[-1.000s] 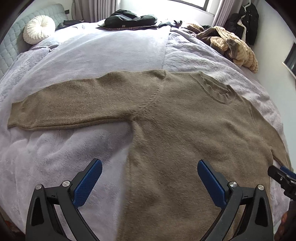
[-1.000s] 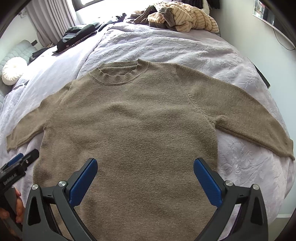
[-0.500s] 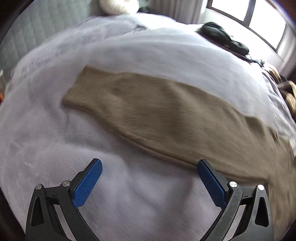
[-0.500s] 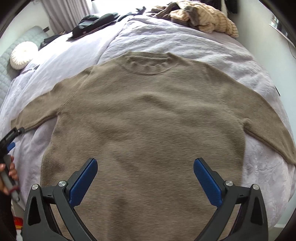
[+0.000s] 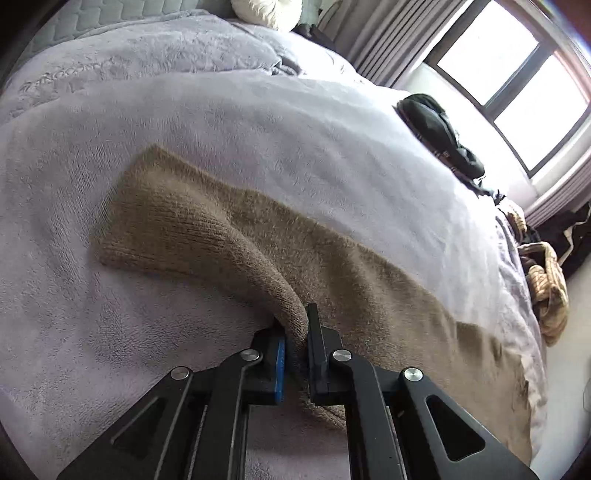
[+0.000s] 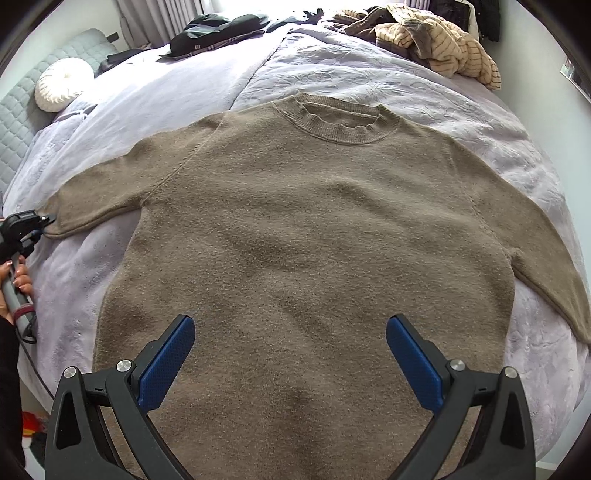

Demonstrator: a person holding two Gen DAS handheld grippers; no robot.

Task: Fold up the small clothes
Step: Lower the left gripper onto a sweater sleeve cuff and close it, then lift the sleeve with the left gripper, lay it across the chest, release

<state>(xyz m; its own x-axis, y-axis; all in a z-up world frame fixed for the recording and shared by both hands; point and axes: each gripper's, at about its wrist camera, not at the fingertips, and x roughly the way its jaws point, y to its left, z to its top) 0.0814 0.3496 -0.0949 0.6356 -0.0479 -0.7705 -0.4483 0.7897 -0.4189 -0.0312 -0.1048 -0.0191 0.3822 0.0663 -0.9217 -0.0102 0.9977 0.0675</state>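
A brown knitted sweater [image 6: 314, 236] lies flat on the bed, neck away from me, both sleeves spread out. In the left wrist view its left sleeve [image 5: 229, 236] runs across the blanket, and my left gripper [image 5: 297, 334] is shut on the sleeve's near edge a little short of the cuff, pinching a raised fold of knit. From the right wrist view that gripper [image 6: 37, 221] shows at the sleeve's end, held by a hand. My right gripper [image 6: 290, 354] hangs open over the lower body of the sweater, nothing between its fingers.
A lilac fleece blanket [image 5: 110, 332] covers the bed. A dark garment [image 6: 218, 29] and a heap of striped beige clothes [image 6: 443, 48] lie at the far side. A round white cushion [image 6: 61, 86] sits by the headboard. A window [image 5: 517, 81] is at the far right.
My left gripper swung left from the sweater's body to the sleeve end and went from open to shut on the sleeve edge. The right gripper drifted a little over the body, still open.
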